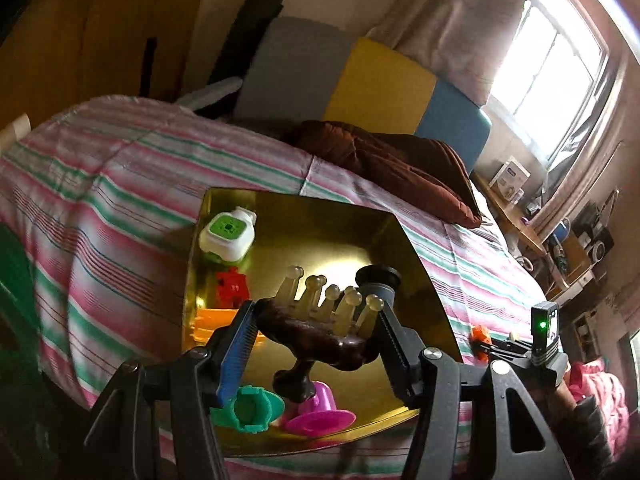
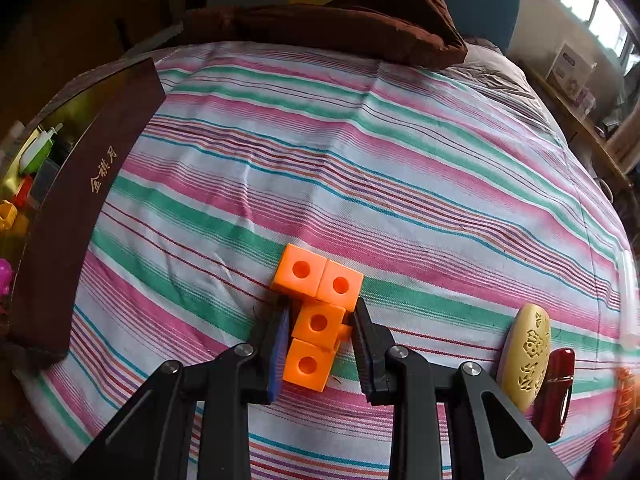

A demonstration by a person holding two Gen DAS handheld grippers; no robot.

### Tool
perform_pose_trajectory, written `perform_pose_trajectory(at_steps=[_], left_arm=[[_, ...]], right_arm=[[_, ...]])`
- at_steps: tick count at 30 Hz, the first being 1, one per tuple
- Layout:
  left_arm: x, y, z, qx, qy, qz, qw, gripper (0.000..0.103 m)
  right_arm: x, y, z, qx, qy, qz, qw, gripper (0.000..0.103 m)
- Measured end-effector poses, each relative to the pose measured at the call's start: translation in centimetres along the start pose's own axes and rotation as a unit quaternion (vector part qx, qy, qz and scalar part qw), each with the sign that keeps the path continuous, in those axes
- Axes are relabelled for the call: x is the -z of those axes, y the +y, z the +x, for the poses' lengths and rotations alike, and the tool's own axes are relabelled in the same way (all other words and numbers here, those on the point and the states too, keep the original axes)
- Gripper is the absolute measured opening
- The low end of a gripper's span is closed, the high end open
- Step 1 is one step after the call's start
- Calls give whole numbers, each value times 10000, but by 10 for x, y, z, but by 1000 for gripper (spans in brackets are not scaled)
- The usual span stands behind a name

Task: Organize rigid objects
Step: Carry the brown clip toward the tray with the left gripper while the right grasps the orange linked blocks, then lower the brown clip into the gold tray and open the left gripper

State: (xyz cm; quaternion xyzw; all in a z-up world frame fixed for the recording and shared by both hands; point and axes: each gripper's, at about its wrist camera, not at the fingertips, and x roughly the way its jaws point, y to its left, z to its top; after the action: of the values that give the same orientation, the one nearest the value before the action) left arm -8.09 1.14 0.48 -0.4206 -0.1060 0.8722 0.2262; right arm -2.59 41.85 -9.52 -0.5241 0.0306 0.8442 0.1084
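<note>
My left gripper is shut on a dark wooden massager with pale knobbed prongs, held over the gold tray. The tray holds a white and green square toy, a red toy, an orange piece, a green ring, a pink cup and a black cylinder. My right gripper points down at the striped bedspread, shut on the stem of an orange block of joined cubes that lies on it.
A yellow carved oval, a dark red object and an orange thing lie at the right. The tray's brown wall stands at the left. A brown pillow lies at the bed's head, and a cluttered desk stands by the window.
</note>
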Motion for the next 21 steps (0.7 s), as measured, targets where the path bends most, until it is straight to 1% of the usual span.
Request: perform_pose_trajectory(at_steps=[4, 8, 11, 15, 16, 17, 18, 21], left_arm=[[1, -3, 20, 213, 264, -100, 9994, 59], [5, -3, 47, 181, 546, -142, 9982, 59], [11, 3, 66, 11, 800, -169, 9967, 59], [26, 15, 85, -256, 1244, -203, 9917, 59], [28, 17, 85, -282, 1264, -205, 9914, 59], [30, 17, 84, -226, 1250, -189, 9917, 59], [31, 16, 82, -224, 1225, -136, 9921, 59], [33, 9, 77, -398, 1066, 156, 9934, 60]], right_arm=[[0, 0, 0, 2, 2, -2, 10000, 30], [0, 0, 0, 15, 0, -25, 10000, 30], [-1, -1, 0, 8, 1, -30, 10000, 30], [-1, 0, -1, 23, -2, -56, 10000, 30], [-1, 0, -1, 21, -2, -56, 10000, 30], [-1, 0, -1, 21, -1, -52, 10000, 30], [-1, 0, -1, -33, -9, -155, 9999, 30], [-1, 1, -1, -87, -17, -256, 9996, 30]])
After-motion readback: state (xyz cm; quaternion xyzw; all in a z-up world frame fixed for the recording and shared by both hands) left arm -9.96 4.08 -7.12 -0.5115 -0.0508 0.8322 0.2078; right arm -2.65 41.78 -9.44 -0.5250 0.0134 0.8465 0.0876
